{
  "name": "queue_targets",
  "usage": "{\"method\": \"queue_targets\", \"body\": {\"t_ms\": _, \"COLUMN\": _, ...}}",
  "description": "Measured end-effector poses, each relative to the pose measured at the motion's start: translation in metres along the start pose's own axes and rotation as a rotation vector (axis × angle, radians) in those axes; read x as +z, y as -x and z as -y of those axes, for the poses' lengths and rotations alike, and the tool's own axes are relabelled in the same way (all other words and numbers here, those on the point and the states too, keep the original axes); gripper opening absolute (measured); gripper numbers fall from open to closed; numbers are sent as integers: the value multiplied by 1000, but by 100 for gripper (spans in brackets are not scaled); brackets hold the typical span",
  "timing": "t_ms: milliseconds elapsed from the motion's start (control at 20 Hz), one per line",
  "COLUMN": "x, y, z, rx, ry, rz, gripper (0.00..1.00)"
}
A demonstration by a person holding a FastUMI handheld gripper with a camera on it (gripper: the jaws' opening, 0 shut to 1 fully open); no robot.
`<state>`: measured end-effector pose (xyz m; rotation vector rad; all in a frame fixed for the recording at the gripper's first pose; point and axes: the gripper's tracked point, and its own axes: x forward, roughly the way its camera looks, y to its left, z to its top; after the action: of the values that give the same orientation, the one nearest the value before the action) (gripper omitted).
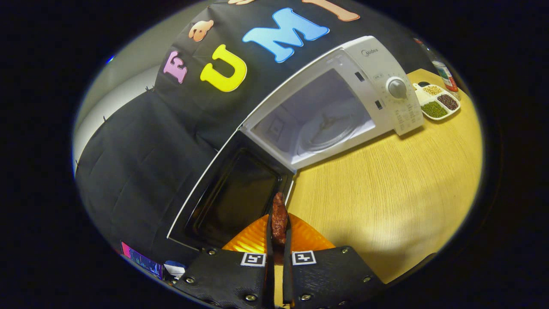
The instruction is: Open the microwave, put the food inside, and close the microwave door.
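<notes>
Gripper view has the jaws (279, 234) narrowed onto a dark reddish piece of food (279, 216), 1 finger pressing each side, the piece standing up beyond the tips. Below it sits an orange plate (253, 240), on the worktop (386, 189) just in front of the fingers; whether the food has cleared the plate or still touches it cannot be told. The microwave (377, 64) stands well ahead with its door (231, 197) swung fully open, the door's dark window close beside the food.

The step in hand looks like carrying the food to the cavity (317, 120). To do it well, keep the squeeze steady, since the piece is gripped low and could pivot or slip. Lift enough to pass the cavity's front lip, steer clear of the door's edge, and set the food near the middle of the glass turntable (326, 128) before letting go. Leave the way back free so the door can then be pushed shut.

Hard to judge: how deep the fingers hold the food, as their lower contact is masked by the gripper body. The cavity's back and the turntable are pale and washed out. A divided dish (437, 103) of dried beans and a bottle (446, 75) sit beyond the microwave, squeezed and small.
</notes>
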<state>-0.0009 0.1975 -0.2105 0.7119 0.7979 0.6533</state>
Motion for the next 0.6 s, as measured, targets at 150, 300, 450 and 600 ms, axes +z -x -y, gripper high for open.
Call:
{"method": "queue_targets", "body": {"t_ms": 150, "x": 33, "y": -30, "z": 8, "rx": -27, "ry": -6, "rz": 93, "gripper": 8}}
{"method": "queue_targets", "body": {"t_ms": 300, "x": 61, "y": -61, "z": 18, "rx": -53, "ry": -24, "rz": 169, "gripper": 8}}
{"method": "queue_targets", "body": {"t_ms": 450, "x": 91, "y": -91, "z": 31, "rx": -82, "ry": -37, "rz": 242, "gripper": 8}}
{"method": "queue_targets", "body": {"t_ms": 600, "x": 119, "y": -120, "z": 45, "rx": -120, "ry": 4, "rz": 299, "gripper": 8}}
